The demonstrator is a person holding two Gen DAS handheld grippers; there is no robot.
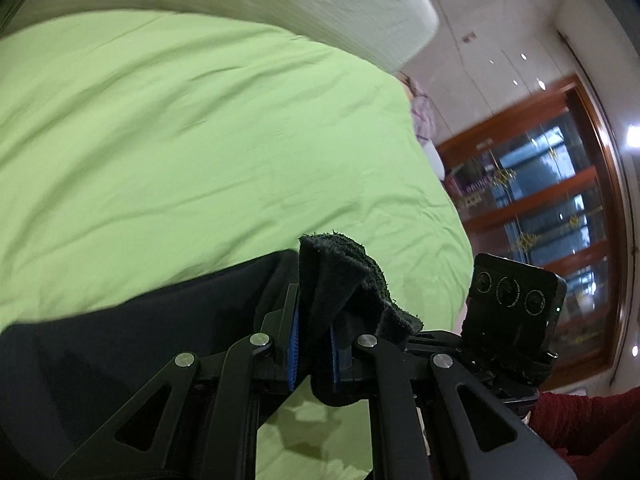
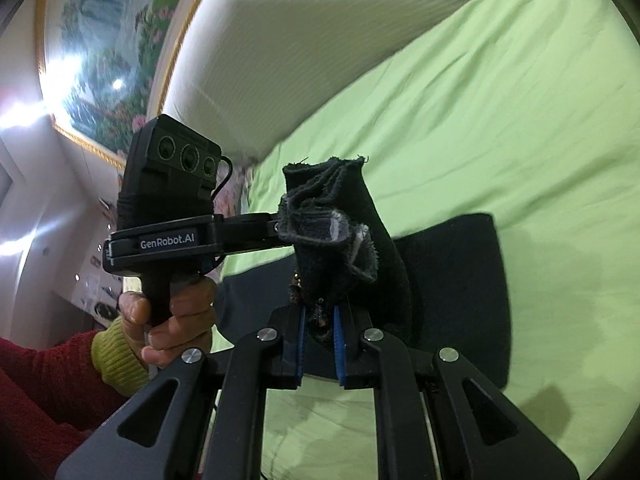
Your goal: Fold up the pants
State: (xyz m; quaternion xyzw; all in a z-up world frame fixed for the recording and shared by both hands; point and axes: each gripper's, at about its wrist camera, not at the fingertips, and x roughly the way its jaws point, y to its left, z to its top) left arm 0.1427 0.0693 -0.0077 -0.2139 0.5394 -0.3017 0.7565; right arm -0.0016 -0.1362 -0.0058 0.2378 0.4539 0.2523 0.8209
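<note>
Two claws hold one pair of black pants [image 2: 452, 280] over a big green bed [image 1: 200, 140]. The bed is the biggest thing here, and it fills most of both views. A long white pillow [image 2: 300, 40] lies at the far end of the bed, up near 12 o'clock in the right wrist view. Most of the pants lie flat on the green sheet, from the middle out toward 3 o'clock in that view, and one bunched end is lifted up into the air.

What could go wrong? The cloth is soft and thick, and each claw only has a small bunch of it. A quick pull could make the bunch slip out — then that end would flop down and the fold would be crooked. If the two claws move at different speeds, the pants could twist or drag wrinkles into the sheet.

The left claw [image 1: 314, 354] has its blue pads [image 1: 294, 352] pressed close together, pinching a fuzzy black edge of the pants that sticks up past the tips. The right claw [image 2: 320, 344] is also nearly closed — its pads squeeze a rolled-up bunch of the same cloth, which stands up toward 12 o'clock. In the right wrist view the left claw reaches in from 9 o'clock and meets that same bunch, held by a hand [image 2: 172, 320] in a red and yellow sleeve.
</note>
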